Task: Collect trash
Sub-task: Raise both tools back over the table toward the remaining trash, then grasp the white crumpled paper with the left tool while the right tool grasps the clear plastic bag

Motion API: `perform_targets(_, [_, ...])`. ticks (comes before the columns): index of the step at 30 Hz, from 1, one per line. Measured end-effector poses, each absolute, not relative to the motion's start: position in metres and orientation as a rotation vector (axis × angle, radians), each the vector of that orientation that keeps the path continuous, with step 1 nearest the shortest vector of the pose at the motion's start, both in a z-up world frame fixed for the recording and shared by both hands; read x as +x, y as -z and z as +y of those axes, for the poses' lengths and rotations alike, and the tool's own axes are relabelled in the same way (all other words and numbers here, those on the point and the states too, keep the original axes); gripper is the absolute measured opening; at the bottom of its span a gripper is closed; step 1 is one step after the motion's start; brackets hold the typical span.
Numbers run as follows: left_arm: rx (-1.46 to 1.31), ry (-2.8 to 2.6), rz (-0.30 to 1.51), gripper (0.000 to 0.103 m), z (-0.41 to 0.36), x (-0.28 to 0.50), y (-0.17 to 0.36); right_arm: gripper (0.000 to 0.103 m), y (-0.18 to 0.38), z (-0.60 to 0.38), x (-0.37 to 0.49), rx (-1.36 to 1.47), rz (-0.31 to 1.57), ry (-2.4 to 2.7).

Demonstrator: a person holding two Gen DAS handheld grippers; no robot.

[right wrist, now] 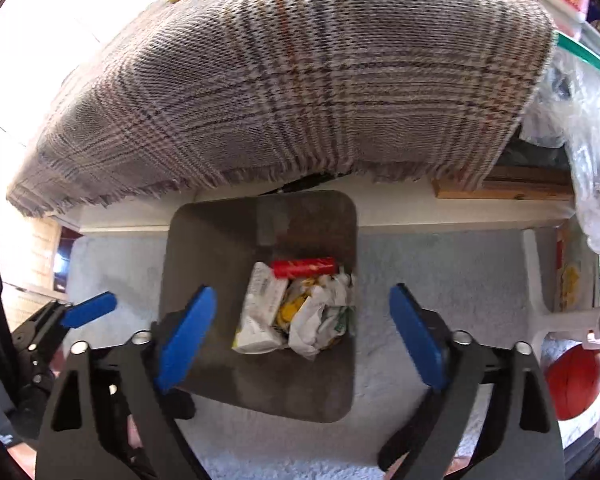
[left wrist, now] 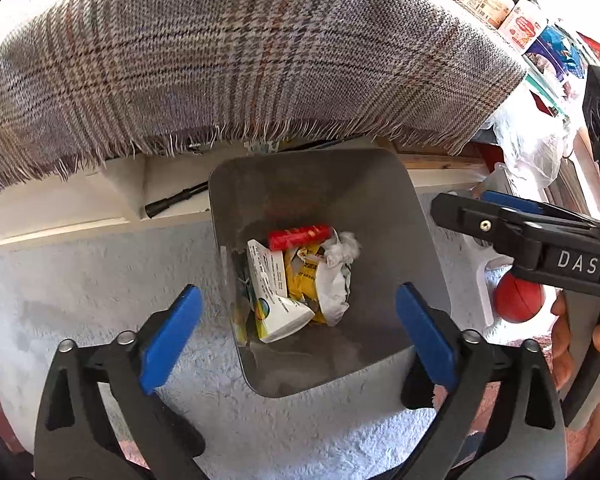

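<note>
Trash lies heaped at the bottom of the grey bin (left wrist: 300, 184), which stands on a pale blue rug (left wrist: 100, 280) just below the fringed edge of a plaid cloth (left wrist: 236, 64). Inside the bin, a red tube (left wrist: 298, 237) sits at the far side of the heap, a white carton (left wrist: 272, 292) leans toward the bin's left wall, a yellow wrapper (left wrist: 300, 276) is wedged in the middle, and crumpled white paper (left wrist: 340, 276) fills the right side.

All of it looks light and easily crushed. The paper and wrapper should be soft and yield under a pinch, so any raised fold would serve as a hold; the carton seems stiffer and is best taken across a narrow edge; the tube may be smooth and could roll or slip unless gripped across its middle.

Both tongs hang above the bin, pointing down into it. The left gripper (left wrist: 300, 332) is spread wide, its blue pads framing the heap, holding nothing and touching nothing. The right gripper (right wrist: 302, 336) is likewise wide apart and empty, one pad over the bin's left wall and the other out over the rug beside the bin. A red ball (right wrist: 574, 384) rests on the rug, well to the right of the bin.
</note>
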State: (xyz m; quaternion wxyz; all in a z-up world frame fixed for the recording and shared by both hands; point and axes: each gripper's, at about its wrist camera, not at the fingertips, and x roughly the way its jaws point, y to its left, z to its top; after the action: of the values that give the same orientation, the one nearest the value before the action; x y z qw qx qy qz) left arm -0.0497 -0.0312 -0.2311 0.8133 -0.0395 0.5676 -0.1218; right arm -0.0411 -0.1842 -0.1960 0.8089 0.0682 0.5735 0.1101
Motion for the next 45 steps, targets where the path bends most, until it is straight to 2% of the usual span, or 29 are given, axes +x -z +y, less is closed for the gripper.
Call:
perform_targets(7, [-0.119, 0.247, 1.223, 0.095, -0.020, -0.056, 0.217, 0.097, 0.189, -0.197, -0.046, 0.236, 1.269, -0.281])
perform_targets(16, [-0.130, 0.244, 1.114, 0.095, 0.002, -0.032, 0.129, 0.099, 0.086, -0.219, -0.031, 0.275, 1.117, -0.324])
perform_targets(24, [-0.121, 0.229, 1.037, 0.095, 0.018, 0.020, 0.064, 0.099, 0.035, -0.231, 0.019, 0.287, 1.075, -0.293])
perform_targets(34, [-0.060, 0.175, 0.951, 0.095, 0.025, 0.118, 0.030, 0.099, 0.040, -0.242, 0.113, 0.370, 1.066, -0.256])
perform_targets(45, [-0.006, 0.157, 0.932, 0.095, 0.009, 0.224, 0.049, 0.098, 0.060, -0.238, 0.214, 0.349, 1.068, -0.163])
